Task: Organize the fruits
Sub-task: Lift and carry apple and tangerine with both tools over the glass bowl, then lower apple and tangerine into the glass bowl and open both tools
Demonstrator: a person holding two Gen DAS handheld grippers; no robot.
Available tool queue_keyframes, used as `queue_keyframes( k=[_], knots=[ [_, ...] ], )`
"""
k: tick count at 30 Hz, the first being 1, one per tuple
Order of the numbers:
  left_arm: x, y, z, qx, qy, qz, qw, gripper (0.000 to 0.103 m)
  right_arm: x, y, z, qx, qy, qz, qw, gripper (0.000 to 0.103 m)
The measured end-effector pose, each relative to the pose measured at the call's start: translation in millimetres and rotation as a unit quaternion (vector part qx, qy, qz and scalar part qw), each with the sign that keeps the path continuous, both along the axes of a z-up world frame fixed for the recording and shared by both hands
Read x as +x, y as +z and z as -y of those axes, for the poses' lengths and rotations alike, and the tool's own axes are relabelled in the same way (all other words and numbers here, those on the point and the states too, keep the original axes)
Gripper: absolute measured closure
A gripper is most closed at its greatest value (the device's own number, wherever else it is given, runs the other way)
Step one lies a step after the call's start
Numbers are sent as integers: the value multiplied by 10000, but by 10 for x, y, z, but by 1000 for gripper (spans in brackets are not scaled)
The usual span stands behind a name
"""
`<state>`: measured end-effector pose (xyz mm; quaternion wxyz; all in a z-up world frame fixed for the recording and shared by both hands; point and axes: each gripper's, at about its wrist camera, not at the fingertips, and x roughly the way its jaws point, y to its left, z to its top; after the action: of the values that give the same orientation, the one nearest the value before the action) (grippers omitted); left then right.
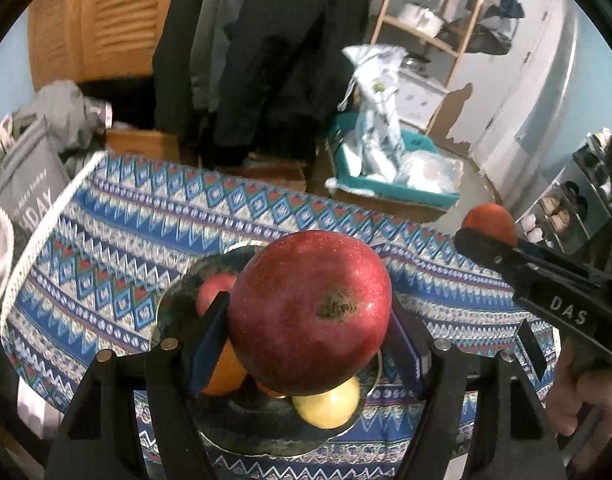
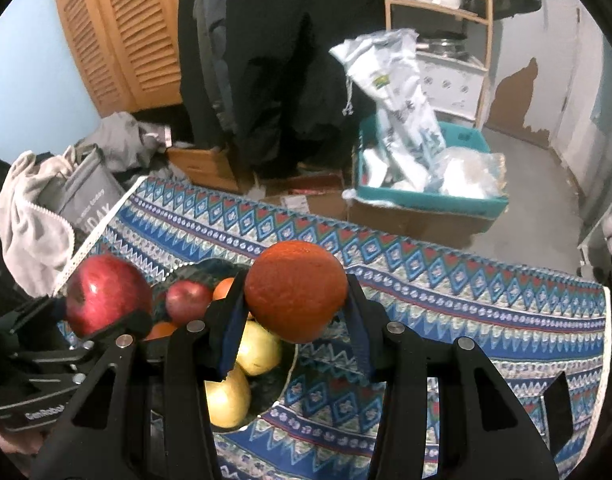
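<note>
L jaws grip glossy round pomegranate (image 1: 309,312); R, dimpled orange (image 2: 296,290).

Right gripper (image 2: 296,300) clamped on an orange (image 2: 296,290), held above the patterned cloth (image 2: 445,304). Off to the left, left gripper (image 2: 106,316) gripping a red apple (image 2: 106,294). Below, dark bowl (image 2: 280,376) holding a smaller red apple (image 2: 186,300), two yellow fruits (image 2: 260,350) and orange ones.
</note>
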<state>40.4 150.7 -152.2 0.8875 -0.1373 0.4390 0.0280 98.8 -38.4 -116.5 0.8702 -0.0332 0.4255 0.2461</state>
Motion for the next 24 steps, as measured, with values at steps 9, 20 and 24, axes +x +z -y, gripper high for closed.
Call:
queue_keyframes(
  k=[9,20,24],
  knots=[
    [102,-538,-156,-184,171,-626,9977,28,101,-385,-209,-110,177,-365,9991,58],
    [204,-931,-181,-315,190,-1188,9922,28,159,-634,-326,-235,241,-630,9974,58],
    [216,-981,-178,-326,161,-1258,9914,27,164,-632,-339,-237,254,-626,9974,58]
  ],
)
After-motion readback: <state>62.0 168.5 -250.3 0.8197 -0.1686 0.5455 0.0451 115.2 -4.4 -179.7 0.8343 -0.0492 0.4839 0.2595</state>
